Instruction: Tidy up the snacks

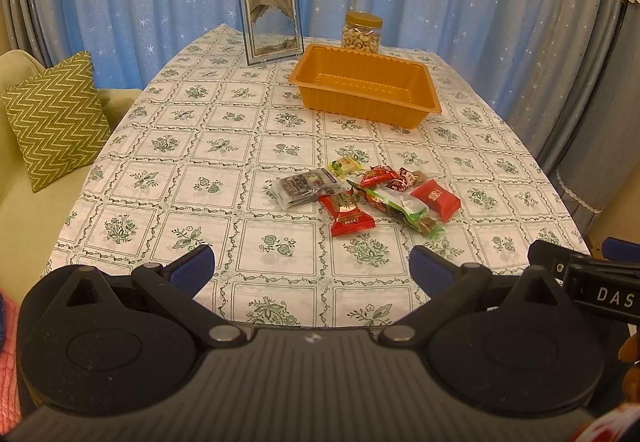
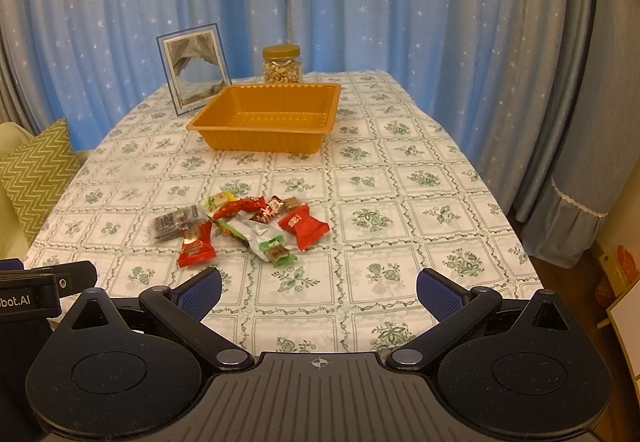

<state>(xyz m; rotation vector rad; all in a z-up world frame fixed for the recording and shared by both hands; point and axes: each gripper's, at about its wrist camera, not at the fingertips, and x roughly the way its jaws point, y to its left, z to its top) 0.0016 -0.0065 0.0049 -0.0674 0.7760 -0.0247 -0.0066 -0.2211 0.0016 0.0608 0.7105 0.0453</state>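
Observation:
A pile of wrapped snacks [image 1: 368, 194] lies mid-table: red packets, a grey packet, a green-and-silver bar and a small yellow sweet. It also shows in the right wrist view [image 2: 244, 230]. An empty orange tray [image 1: 366, 88] stands behind it, also in the right wrist view [image 2: 266, 118]. My left gripper [image 1: 312, 268] is open and empty, near the table's front edge, short of the pile. My right gripper [image 2: 318, 292] is open and empty, beside it to the right.
A jar of cashews [image 1: 362, 32] and a framed picture [image 1: 270, 20] stand at the table's back. A sofa with a green zigzag cushion [image 1: 56, 118] is to the left. Blue curtains hang behind. The tablecloth [image 2: 400, 182] covers the table.

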